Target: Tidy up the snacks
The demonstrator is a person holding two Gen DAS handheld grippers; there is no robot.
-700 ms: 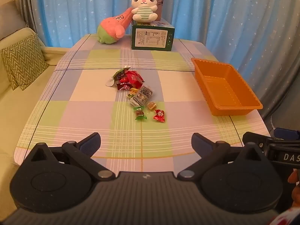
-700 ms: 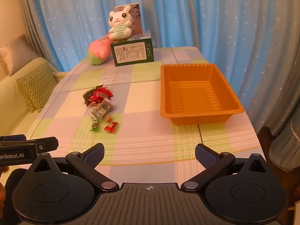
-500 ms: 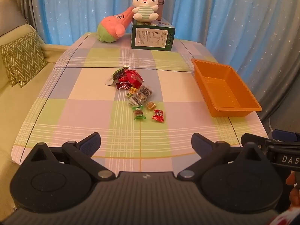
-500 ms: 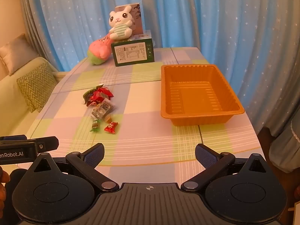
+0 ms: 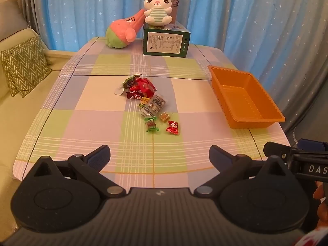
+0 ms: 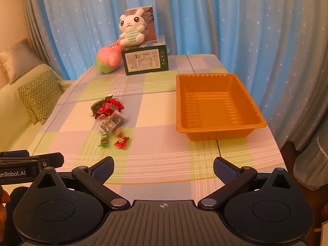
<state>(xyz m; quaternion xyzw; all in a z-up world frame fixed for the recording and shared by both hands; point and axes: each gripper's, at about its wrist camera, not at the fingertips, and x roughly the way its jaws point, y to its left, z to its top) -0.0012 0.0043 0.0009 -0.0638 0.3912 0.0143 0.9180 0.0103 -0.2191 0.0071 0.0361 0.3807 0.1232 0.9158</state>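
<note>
Both grippers hover over the near edge of the desk [image 5: 82, 106], which is covered in a pastel checked cloth, and both point down at a slant toward it. Left gripper [image 5: 159, 156]: jaws spread fully wide, nothing between them, nothing touched. Right gripper [image 6: 163, 169]: same state, jaws at full spread and empty. In the left wrist view the right gripper's body shows at 4 o'clock; in the right wrist view the left gripper's body shows at 9 o'clock. The snacks [image 5: 147, 100] lie in a loose pile mid-desk, at about 12 o'clock from the left gripper and 11 o'clock from the right one, well apart from both. Far end of the pile: several red wrappers and one green-edged packet, overlapping. Middle: a clear packet with a printed label. Near end: a green-wrapped candy [image 5: 151, 124], a small amber candy [image 5: 164, 116] and a red-wrapped candy [image 5: 172, 127], each lying singly, close together but apart. The orange tray [image 6: 217, 132] sits on the right side of the desk, at 1 o'clock from the right gripper, holding nothing, well apart from the pile. At the far edge stands a green box [image 5: 166, 44] with a white rabbit plush [image 5: 157, 10] seated on top and a pink and green plush [image 5: 123, 31] leaning against its left side. Blue star-print curtains [image 6: 225, 20] hang behind; a sofa with a zigzag cushion [image 5: 24, 65] lies at 9 o'clock.
</note>
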